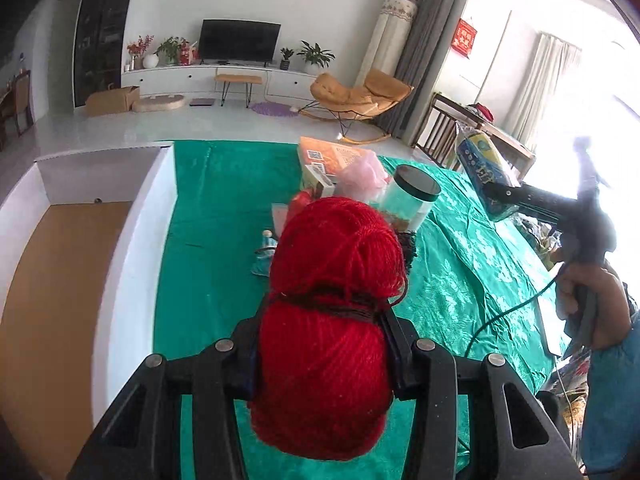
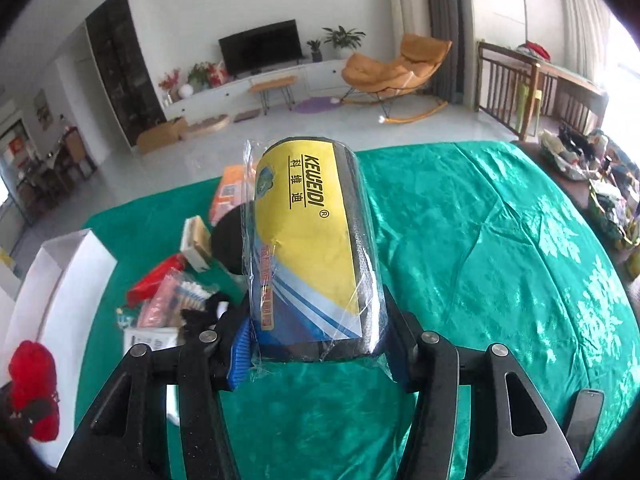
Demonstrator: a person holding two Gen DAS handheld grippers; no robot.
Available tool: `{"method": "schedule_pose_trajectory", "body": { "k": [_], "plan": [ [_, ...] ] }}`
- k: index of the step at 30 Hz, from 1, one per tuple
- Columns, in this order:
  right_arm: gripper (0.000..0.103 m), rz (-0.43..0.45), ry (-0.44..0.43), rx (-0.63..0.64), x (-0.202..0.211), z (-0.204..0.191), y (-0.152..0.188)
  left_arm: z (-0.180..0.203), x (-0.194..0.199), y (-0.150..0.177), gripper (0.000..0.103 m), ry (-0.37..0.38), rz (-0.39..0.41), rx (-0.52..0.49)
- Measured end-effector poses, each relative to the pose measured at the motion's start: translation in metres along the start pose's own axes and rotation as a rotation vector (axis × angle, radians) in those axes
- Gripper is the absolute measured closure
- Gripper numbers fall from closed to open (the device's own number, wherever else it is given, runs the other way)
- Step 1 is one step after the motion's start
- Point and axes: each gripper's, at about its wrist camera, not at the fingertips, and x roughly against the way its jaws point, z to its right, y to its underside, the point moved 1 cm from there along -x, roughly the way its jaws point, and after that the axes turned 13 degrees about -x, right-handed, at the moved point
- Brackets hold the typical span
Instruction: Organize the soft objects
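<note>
Nearest in the left wrist view: the left gripper (image 1: pixel 322 354) is closed on a red yarn ball (image 1: pixel 332 280), fingers pressing its lower half from both sides, just under the dark thread tied around its waist. Yarn is soft and light, I judge; it squashes under the pads, so grip near the waist is sensible, and a loose strand at the right side could snag on sth.

In the right wrist view the right gripper (image 2: pixel 318 350) is closed on a wrapped roll (image 2: pixel 310 248), holding its near end, the rest sticking forward above the green tablecloth (image 2: pixel 480 260). The clear plastic film looks slippery and crinkly, the roll inside prob. spongy and light. A hold further toward the middle would tip less, in my opinion. Label reads "KEWEIDI" with an ® mark and Chinese characters 科维迪 on yellow; the red text lower down is too small to read.

Farther, on the cloth: a jar with black lid (image 1: pixel 414 196), a pink soft thing (image 1: pixel 362 174), small boxes, an orange box (image 1: pixel 332 152) with a QR code. At the left stands a white box (image 1: pixel 132 216) with brown bottom, likely the place for soft items. Both objects are in the air, not yet sorted.
</note>
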Motion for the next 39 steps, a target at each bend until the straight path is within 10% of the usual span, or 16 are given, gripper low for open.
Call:
{"method": "schedule_pose_trajectory", "body": {
  "k": [12,15,17,22,26,33,39],
  "plan": [
    [0.045,-0.310,-0.589,0.197,0.034,-0.280,0.126,-0.155,0.104,0.108,0.054,-0.466,-0.090,0.188],
    [0.038,-0.446,-0.669,0.233,0.012,-0.326,0.162,-0.172,0.104,0.127,0.013,-0.557,-0.123,0.240],
    [0.036,-0.526,-0.675,0.218,-0.006,-0.333,0.176,-0.171,0.106,0.132,0.006,-0.577,-0.092,0.267],
    [0.031,-0.291,-0.490,0.285,-0.006,-0.271,0.169,-0.136,0.102,0.117,0.005,-0.502,0.006,0.216],
    [0.029,-0.078,-0.175,0.305,-0.011,-0.176,0.172,-0.076,0.080,0.085,0.004,-0.363,0.059,0.110],
    [0.030,-0.103,0.203,0.106,-0.056,-0.012,0.171,0.041,-0.034,0.066,0.000,-0.103,-0.058,-0.033],
    [0.026,-0.094,0.258,0.020,-0.071,0.034,0.153,0.069,-0.119,0.070,0.000,-0.140,-0.150,-0.092]
  ]
}}
